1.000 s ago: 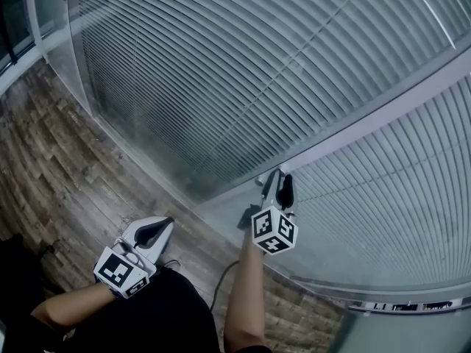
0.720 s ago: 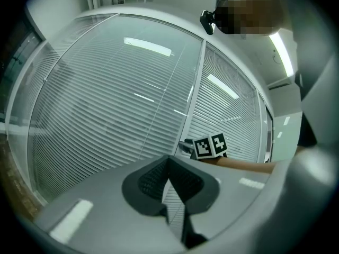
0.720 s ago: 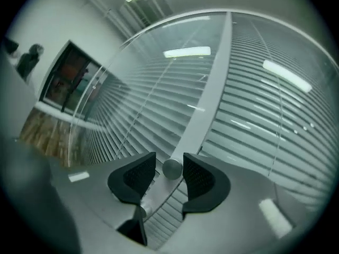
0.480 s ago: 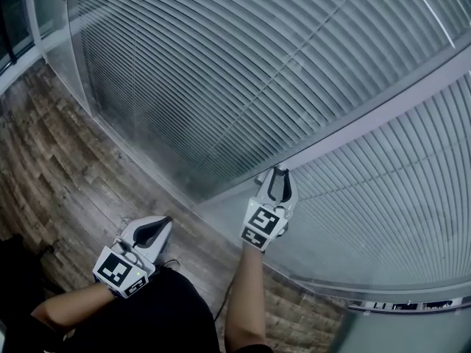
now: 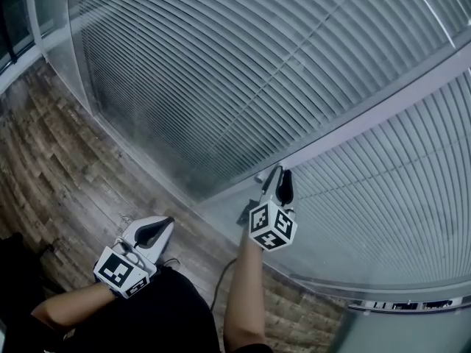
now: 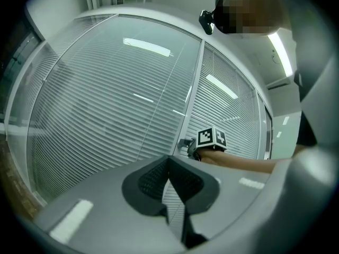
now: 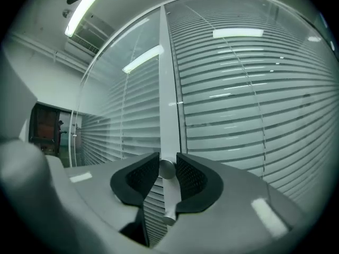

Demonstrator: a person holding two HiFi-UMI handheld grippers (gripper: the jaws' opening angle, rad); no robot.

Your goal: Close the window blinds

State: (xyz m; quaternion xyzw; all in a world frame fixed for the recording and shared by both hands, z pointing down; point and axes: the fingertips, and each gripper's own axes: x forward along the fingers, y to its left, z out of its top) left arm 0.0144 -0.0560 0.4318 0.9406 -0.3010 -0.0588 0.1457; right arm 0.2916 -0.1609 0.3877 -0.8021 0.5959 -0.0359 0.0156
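Observation:
Slatted blinds (image 5: 221, 65) hang behind glass panes split by a pale frame post (image 5: 353, 127). A small metal knob (image 7: 167, 169) sticks out from the post (image 7: 168, 89). My right gripper (image 7: 167, 165) is level at the post, and its jaws have just been closing. The black pads now press on the knob from both sides. In the head view the right gripper (image 5: 278, 176) sits against the post. My left gripper (image 5: 163, 223) hangs low by my hip, shut and with nothing in it. Its tips meet in the left gripper view (image 6: 169, 160), which also shows the right gripper's marker cube (image 6: 212, 138).
A wood-plank floor (image 5: 66, 175) runs along the foot of the glass wall. A dark cable (image 5: 221, 285) trails down near my right forearm. My dark clothing (image 5: 147, 315) fills the bottom of the head view. A second blind panel (image 5: 397, 197) lies right of the post.
The right gripper wobbled at the post and ended near where it began, its jaws drawn in around the knob. The left gripper has stayed put.

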